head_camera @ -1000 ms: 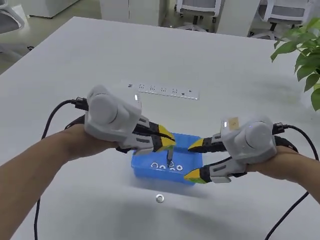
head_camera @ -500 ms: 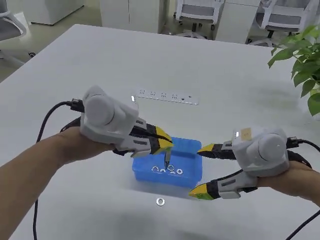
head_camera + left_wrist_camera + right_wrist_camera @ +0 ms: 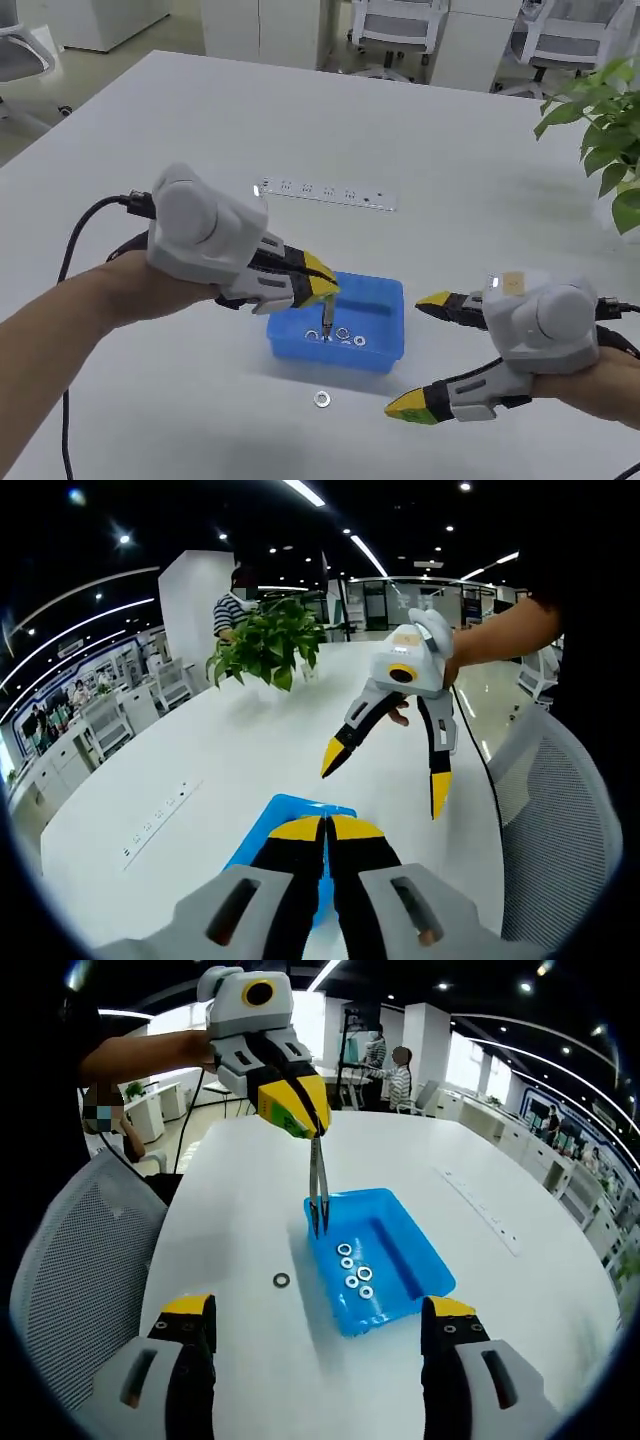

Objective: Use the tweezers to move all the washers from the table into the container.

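A blue container [image 3: 378,292] sits mid-table with several washers [image 3: 342,335] inside. One loose washer [image 3: 322,399] lies on the table just in front of it. My left gripper [image 3: 318,282] is shut on the metal tweezers [image 3: 326,322], which point down into the container's left part. In the right gripper view the tweezers [image 3: 318,1190] hang from the left gripper [image 3: 290,1110] over the container [image 3: 400,1250], with the loose washer [image 3: 282,1280] beside it. My right gripper [image 3: 420,355] stands open and empty to the right of the container.
A white power strip [image 3: 325,190] lies behind the container. A green plant [image 3: 610,130] stands at the table's right edge, and office chairs [image 3: 395,20] stand beyond the far side. Cables trail from both grippers.
The right gripper has pulled back to the right, away from the container, with its jaws spread wider. The left gripper still holds the tweezers over the container.
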Motion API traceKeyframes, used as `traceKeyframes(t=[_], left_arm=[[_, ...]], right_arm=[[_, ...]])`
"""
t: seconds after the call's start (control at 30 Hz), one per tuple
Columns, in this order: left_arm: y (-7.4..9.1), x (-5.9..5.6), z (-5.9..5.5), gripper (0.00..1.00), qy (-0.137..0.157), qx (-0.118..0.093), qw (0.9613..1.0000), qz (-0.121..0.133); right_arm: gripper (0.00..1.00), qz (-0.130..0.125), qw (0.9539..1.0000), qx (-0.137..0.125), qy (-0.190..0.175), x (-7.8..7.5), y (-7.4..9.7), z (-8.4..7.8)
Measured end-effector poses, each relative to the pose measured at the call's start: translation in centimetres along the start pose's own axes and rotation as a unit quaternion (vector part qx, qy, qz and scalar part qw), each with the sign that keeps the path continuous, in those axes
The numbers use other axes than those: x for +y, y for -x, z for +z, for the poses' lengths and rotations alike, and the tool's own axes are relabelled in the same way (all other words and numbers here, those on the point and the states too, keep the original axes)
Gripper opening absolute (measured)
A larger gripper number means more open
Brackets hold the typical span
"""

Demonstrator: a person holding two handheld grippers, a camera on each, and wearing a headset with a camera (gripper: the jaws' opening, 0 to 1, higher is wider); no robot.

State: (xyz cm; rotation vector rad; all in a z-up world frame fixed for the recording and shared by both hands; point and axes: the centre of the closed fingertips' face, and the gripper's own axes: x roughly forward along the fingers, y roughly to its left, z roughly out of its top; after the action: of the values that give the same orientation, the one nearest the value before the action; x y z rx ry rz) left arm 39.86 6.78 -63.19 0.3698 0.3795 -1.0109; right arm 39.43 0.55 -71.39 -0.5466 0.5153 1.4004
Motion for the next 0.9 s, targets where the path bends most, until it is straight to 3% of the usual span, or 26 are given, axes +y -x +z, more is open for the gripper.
traceKeyframes(t=[0.3,0.67,0.9], left_arm=[[0.8,-0.6,0.0,0.05,0.008,0.003,1.0,0.0],[0.9,-2.1,-0.6,0.05,0.009,0.007,0.9999,-0.008],[0.5,-3.1,-1.5,0.05,0.007,0.016,0.9997,-0.014]], right_arm=[[1.0,-0.015,0.9997,-0.003,-0.02,0.3,0.1,-0.3],[1.0,-0.016,0.9996,0.001,-0.023,1.0,0.1,-0.6],[1.0,-0.009,0.9998,-0.001,-0.019,1.7,-0.1,-0.7]])
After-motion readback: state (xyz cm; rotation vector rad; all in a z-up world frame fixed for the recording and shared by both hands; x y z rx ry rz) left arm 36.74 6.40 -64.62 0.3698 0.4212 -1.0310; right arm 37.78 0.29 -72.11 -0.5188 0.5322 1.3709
